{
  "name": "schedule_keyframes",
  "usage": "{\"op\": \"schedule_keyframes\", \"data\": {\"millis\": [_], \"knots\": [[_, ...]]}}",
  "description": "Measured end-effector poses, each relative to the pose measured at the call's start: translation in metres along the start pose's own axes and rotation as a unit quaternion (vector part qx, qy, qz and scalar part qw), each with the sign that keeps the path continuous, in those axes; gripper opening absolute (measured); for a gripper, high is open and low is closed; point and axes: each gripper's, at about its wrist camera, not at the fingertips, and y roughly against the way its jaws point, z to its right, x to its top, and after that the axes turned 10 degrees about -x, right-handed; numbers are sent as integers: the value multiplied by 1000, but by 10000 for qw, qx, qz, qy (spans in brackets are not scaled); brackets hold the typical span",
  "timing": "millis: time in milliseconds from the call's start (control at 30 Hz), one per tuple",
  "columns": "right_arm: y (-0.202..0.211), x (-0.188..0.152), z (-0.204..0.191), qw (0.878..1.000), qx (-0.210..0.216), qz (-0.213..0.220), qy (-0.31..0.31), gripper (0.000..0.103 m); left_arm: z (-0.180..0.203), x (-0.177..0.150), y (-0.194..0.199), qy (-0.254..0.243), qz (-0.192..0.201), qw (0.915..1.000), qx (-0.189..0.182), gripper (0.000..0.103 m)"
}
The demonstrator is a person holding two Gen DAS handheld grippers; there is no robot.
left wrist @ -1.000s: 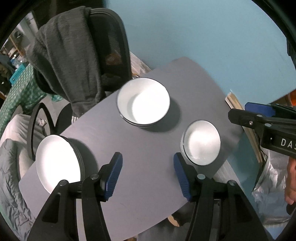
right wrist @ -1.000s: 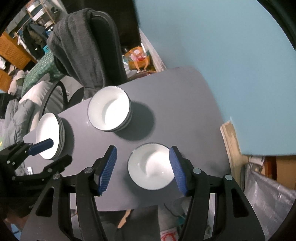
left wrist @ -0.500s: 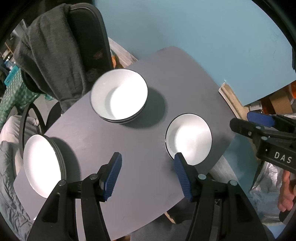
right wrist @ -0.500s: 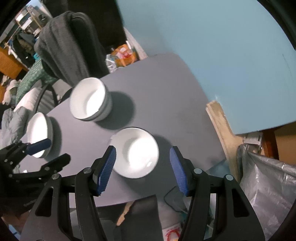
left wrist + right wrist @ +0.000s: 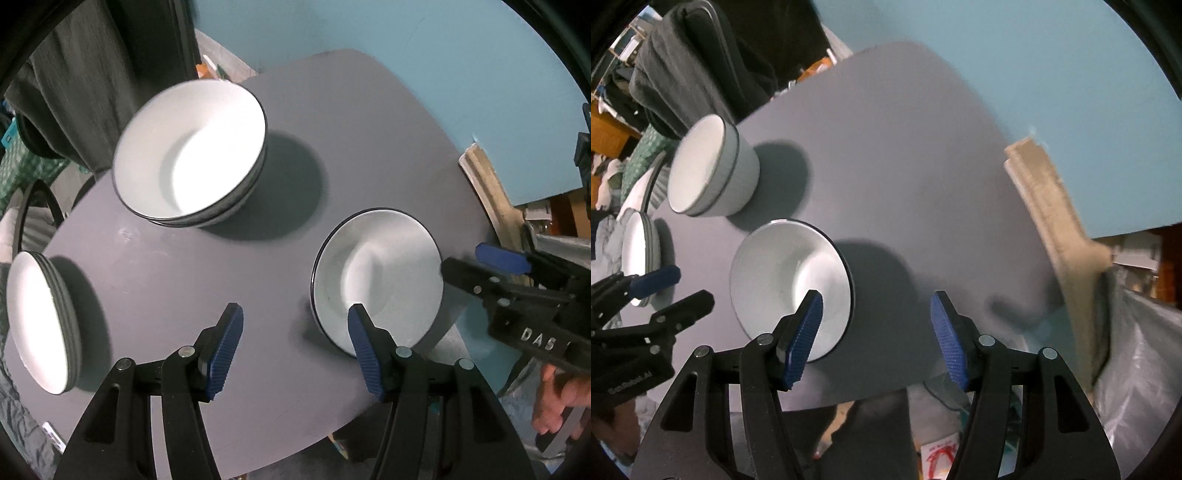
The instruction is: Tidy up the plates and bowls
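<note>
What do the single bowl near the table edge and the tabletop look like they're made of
The single bowl looks like glazed ceramic, possibly enamelled metal: glossy white inside with soft highlights and a thin dark rim. The tabletop looks like matte grey laminate or painted board: even colour, no grain, hardly any glare.

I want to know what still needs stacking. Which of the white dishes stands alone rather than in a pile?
The single bowl near the table's right edge, by the right gripper. The bowl stack and plate stack are piles.

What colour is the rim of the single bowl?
Black, on a white single bowl; left wrist view.
</note>
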Motion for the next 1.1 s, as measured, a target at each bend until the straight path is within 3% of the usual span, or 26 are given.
{"op": "schedule_keyframes", "data": {"millis": [367,467,600,867,1033,1100], "knots": [[-38,3,-18,9991,197,-185,333,59,-7,-4,-37,340,-125,9993,80,60],[-45,2,-22,9984,202,-257,461,44,-11,-6,-40,520,-102,9986,-66,60],[-48,-1,-24,9982,254,-287,466,34,-9,-7,-44,513,-139,9986,-18,60],[-50,2,-21,9984,321,-351,316,20,-7,-5,-56,385,-324,9987,7,28],[-50,5,-22,9983,311,-396,294,11,6,-5,-59,253,-357,9989,-144,12],[-47,5,-27,9983,266,-377,366,7,10,-6,-59,171,-362,9992,-69,11]]}}
